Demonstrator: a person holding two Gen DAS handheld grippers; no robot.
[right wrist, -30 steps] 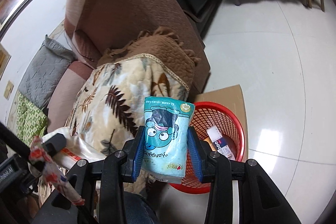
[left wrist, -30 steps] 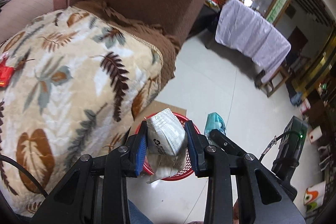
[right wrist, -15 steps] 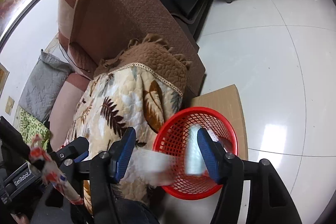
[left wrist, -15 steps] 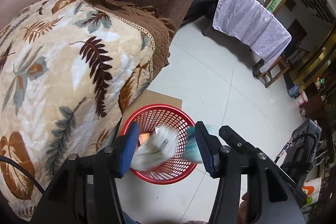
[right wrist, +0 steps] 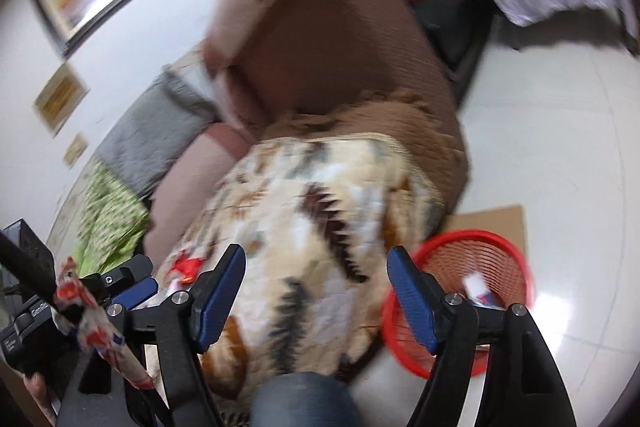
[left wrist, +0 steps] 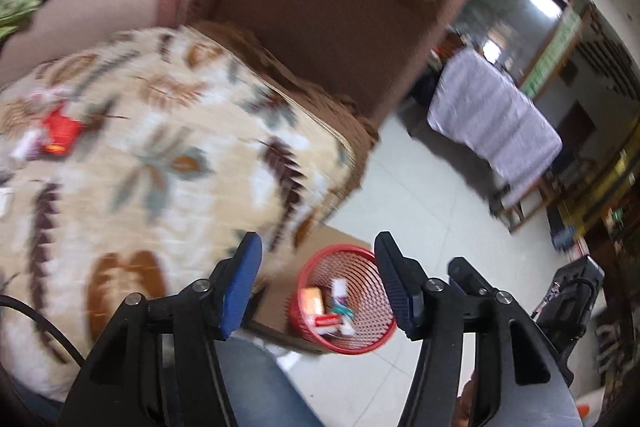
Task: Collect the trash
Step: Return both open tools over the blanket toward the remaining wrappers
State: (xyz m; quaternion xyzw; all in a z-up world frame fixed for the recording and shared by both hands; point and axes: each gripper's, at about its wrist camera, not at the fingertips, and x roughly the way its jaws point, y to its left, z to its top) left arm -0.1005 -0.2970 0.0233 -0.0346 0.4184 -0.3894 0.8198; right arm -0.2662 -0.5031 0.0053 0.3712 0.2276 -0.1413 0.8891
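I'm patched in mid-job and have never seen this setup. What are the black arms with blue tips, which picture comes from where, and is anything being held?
Those are two handheld grippers, one in each of a person's hands; there is no robot arm. Each carries a fisheye camera looking forward along its two blue-padded fingers. One picture comes from the left gripper, the other from the right gripper. Both stand open and hold nothing. Below them on the floor is a red mesh basket with a few wrappers inside, resting partly on a sheet of cardboard. Next to it is a sofa covered by a leaf-patterned blanket, where a red wrapper lies among other blurred scraps. Both pictures are motion-blurred.
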